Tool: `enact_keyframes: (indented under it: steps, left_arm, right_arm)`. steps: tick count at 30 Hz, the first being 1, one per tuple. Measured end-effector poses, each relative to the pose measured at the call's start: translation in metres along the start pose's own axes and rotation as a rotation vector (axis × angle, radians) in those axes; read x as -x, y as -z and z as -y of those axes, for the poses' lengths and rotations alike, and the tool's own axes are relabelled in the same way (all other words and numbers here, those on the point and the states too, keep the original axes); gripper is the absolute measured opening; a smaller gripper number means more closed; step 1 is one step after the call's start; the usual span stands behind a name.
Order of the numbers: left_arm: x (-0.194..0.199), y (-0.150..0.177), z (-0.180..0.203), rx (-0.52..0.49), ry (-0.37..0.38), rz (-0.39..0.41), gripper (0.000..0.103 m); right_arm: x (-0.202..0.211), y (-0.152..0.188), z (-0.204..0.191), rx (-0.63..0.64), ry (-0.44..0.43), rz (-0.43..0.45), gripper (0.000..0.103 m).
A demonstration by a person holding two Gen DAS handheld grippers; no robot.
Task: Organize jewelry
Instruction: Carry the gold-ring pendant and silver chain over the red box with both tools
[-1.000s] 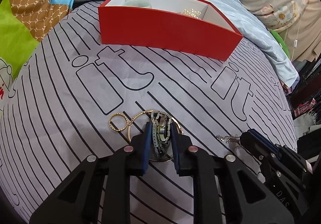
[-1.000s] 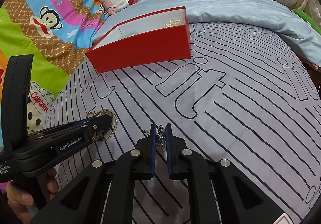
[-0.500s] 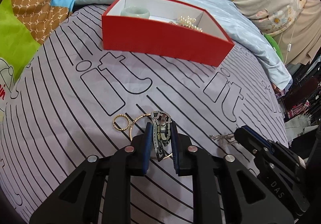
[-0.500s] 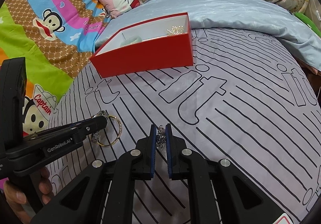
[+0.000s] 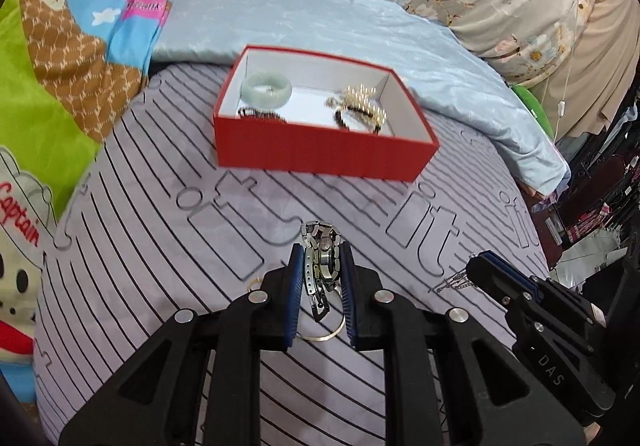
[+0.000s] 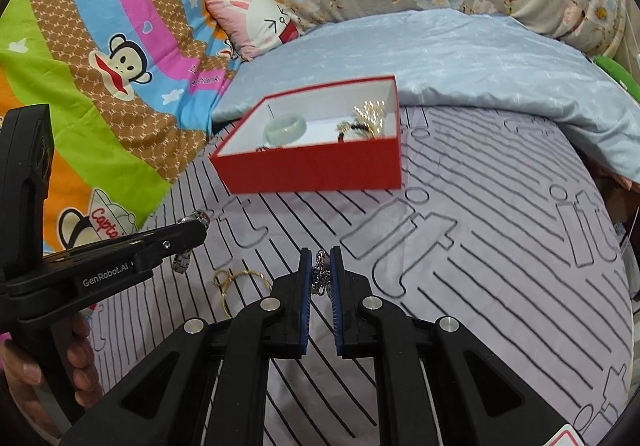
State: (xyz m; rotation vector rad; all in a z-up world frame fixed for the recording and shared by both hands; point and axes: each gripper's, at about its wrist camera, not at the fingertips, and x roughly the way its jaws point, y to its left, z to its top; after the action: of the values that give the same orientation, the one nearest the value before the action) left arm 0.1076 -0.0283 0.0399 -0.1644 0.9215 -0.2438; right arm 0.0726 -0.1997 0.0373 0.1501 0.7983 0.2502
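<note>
My left tool point(image 5: 320, 258) clamps the watch point(image 5: 322, 254), right tool point(image 6: 320, 270) pinches the chain point(image 6: 321, 274); red box point(image 5: 320, 156) lies straight ahead, nearer the left, long side facing me.

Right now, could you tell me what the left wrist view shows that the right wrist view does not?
Only the left wrist view shows the metal watch face-on, clamped in the left gripper, and a dark beaded bracelet against the box's near wall. Only the right wrist view shows the silver chain pinched in the right gripper and the thin gold hoops lying whole on the bedspread. Both show the red box holding the jade bangle and the gold pearl piece.
</note>
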Motion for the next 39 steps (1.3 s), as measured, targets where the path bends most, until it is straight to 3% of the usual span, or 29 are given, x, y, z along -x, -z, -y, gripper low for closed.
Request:
enact_keyframes:
  steps: [17, 28, 39]
  left_arm:
    - [0.014, -0.087, 0.003, -0.061, -0.032, 0.158, 0.017]
    - [-0.013, -0.133, -0.006, -0.07, -0.075, 0.176, 0.017]
    - [-0.056, -0.158, -0.014, -0.065, -0.094, 0.144, 0.017]
  right_arm:
    - [0.008, -0.098, -0.027, 0.122, -0.011, 0.14, 0.008]
    - [-0.017, -0.146, -0.029, 0.127, -0.007, 0.173, 0.008]
    - [-0.064, -0.169, -0.024, 0.104, -0.013, 0.136, 0.008]
